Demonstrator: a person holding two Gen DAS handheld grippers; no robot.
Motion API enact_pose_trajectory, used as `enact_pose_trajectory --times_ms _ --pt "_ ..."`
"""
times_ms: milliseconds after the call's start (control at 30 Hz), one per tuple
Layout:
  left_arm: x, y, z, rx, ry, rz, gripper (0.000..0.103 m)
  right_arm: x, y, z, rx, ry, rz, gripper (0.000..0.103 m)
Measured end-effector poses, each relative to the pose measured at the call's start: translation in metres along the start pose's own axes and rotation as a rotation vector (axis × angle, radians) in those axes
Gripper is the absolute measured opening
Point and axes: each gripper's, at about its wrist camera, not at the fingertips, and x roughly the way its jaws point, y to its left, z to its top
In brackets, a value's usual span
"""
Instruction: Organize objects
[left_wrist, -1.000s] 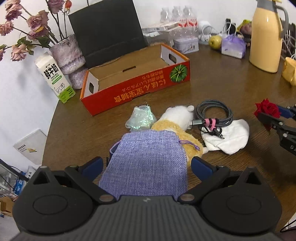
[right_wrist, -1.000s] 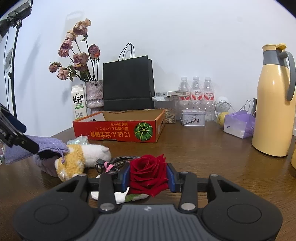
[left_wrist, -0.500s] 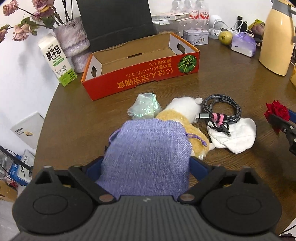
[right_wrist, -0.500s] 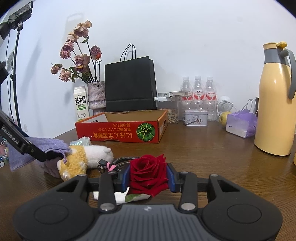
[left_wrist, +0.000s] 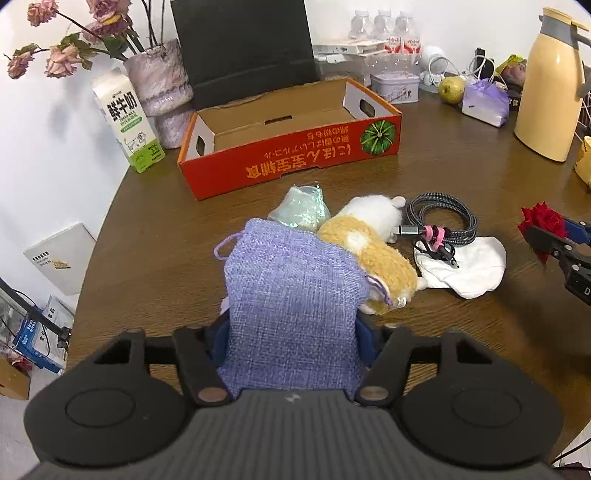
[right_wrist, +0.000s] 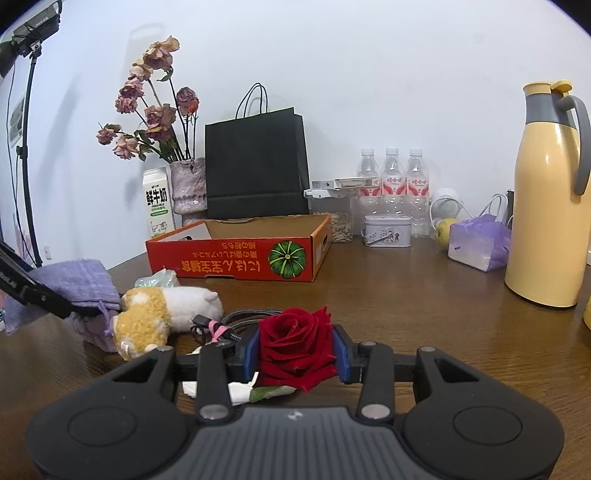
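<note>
My left gripper (left_wrist: 291, 343) is shut on a purple burlap pouch (left_wrist: 291, 302) and holds it above the table, over the near end of a yellow and white plush toy (left_wrist: 369, 243). My right gripper (right_wrist: 295, 354) is shut on a red rose (right_wrist: 295, 347), seen at the right edge of the left wrist view (left_wrist: 543, 221). The open red cardboard box (left_wrist: 295, 162) stands behind, its floor bare. A shiny green bag (left_wrist: 303, 210), a coiled grey cable (left_wrist: 443, 221) and a white cloth (left_wrist: 465, 266) lie by the plush.
At the back stand a milk carton (left_wrist: 129, 122), a vase of dried roses (left_wrist: 162, 81), a black paper bag (left_wrist: 243, 48), water bottles (right_wrist: 391, 184), a small tin (right_wrist: 388, 230), a purple tissue pack (left_wrist: 484, 99) and a yellow thermos (left_wrist: 550, 81). The round table's edge (left_wrist: 99, 236) curves at left.
My left gripper closed on the purple pouch and lifted it off the table. The right gripper kept still with the rose.
</note>
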Motion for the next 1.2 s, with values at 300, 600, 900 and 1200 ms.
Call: enact_pose_trajectory --times_ms 300,600,900,1200 --pt "-0.021 0.012 -0.011 -0.033 -0.049 -0.020 0.035 -0.002 0.003 -0.001 -0.014 -0.005 -0.015 0.039" --pt "-0.041 0.026 -0.032 -0.104 -0.158 -0.049 0.018 -0.003 0.008 -0.001 -0.038 -0.012 -0.033 0.039" --pt "-0.050 0.039 -0.060 -0.191 -0.299 -0.041 0.017 -0.005 0.022 -0.002 -0.062 -0.006 -0.024 0.039" --pt "-0.051 0.057 -0.066 -0.227 -0.348 -0.034 0.017 -0.006 0.056 0.010 -0.092 -0.017 0.020 0.039"
